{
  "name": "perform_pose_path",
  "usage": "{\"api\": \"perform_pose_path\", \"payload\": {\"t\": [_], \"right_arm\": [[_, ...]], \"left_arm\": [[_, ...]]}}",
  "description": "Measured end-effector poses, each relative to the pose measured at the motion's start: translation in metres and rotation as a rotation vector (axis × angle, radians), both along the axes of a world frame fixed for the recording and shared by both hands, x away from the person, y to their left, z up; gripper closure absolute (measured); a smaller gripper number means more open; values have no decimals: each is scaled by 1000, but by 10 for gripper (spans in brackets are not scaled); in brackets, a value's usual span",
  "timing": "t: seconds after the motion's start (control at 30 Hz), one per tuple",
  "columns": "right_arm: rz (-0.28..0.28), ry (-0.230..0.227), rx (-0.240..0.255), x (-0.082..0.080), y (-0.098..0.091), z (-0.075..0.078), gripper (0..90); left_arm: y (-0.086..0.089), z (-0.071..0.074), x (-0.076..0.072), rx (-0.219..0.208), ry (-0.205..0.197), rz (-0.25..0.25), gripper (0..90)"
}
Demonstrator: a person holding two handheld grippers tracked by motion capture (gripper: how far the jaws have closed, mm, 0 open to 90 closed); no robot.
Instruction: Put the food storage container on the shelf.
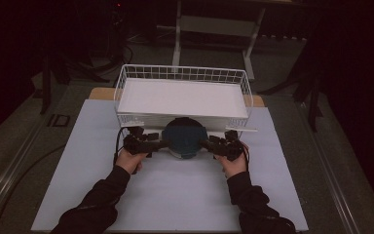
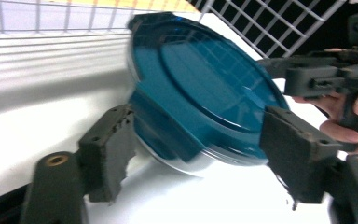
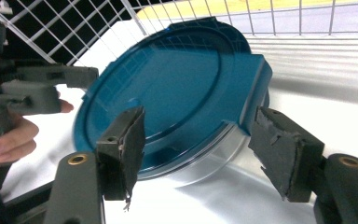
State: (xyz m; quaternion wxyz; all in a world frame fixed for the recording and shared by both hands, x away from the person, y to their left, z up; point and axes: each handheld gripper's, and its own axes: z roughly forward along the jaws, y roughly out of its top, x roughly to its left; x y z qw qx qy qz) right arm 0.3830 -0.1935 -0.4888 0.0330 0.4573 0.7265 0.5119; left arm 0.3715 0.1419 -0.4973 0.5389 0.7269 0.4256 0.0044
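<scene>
A round container [image 1: 184, 138] with a blue lid [image 2: 200, 79] was seen standing on the white table [image 1: 175, 195], just in front of the wire basket [image 1: 182, 95] and near its front wall. A clear lower body was visible under the lid in both gripper views. A latch flap of the lid was noted at each side, one facing each gripper.

The left gripper [image 2: 196, 154] was set at the container's left side, jaws spread, the container's edge lying between them. One pad appeared close to or touching the lid's flap; the other stood apart from the rim, so no pinch was recorded. The right gripper [image 3: 196, 154] was set at the right side, jaws likewise spread, with the flap and rim between them and gaps visible at both pads.

Each gripper was held in a hand, dark sleeves [image 1: 102, 200] entering from the near edge. The basket was lined with a white sheet. Dark floor and a frame were seen beyond.
</scene>
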Motion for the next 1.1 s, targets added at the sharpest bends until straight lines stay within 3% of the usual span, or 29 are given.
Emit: {"api": "perform_pose_path", "payload": {"t": [0.17,0.37,0.47,0.53,0.73,0.97,1.1], "right_arm": [[13,-8,-5,-12,0,8,325],[44,-25,-16,-32,4,16,407],[54,-37,-53,-42,8,18,494],[64,-20,-48,-46,11,15,548],[103,13,-85,-57,22,1,881],[161,23,-137,-58,37,-10,899],[160,20,-160,-53,44,-13,899]], "left_arm": [[-2,10,-17,20,-28,-73,5],[-3,24,-43,65,-90,-76,0],[-2,27,-53,57,-95,-93,0],[-1,28,-58,44,-100,-92,0],[4,29,-73,71,-149,-71,0],[6,19,-83,92,-160,-69,0],[8,20,-85,87,-168,-60,0]]}}
